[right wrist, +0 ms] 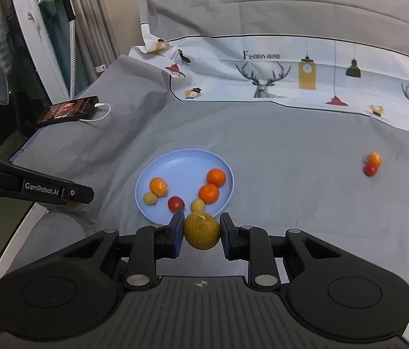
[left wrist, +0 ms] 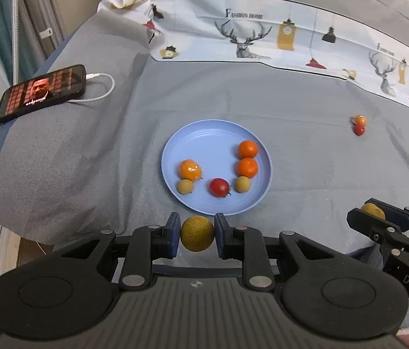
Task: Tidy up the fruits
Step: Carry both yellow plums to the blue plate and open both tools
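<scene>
A light blue plate [left wrist: 201,136] lies on the grey cloth and holds several fruits: oranges [left wrist: 247,149], a red fruit [left wrist: 219,187] and small yellow-brown fruits [left wrist: 242,184]. My left gripper [left wrist: 197,234] is shut on a yellow-brown fruit [left wrist: 197,233] just before the plate's near rim. My right gripper [right wrist: 201,231] is shut on another yellow-brown fruit [right wrist: 201,231], also near the plate [right wrist: 181,163]; it shows in the left wrist view [left wrist: 373,210]. A small orange fruit [left wrist: 360,120] and a small red fruit [left wrist: 359,130] lie loose at the right.
A phone [left wrist: 40,91] with a lit screen and a white cable [left wrist: 102,90] lies at the left edge. A white printed deer cloth [left wrist: 262,37] runs along the back. The left gripper's side shows in the right wrist view [right wrist: 44,190].
</scene>
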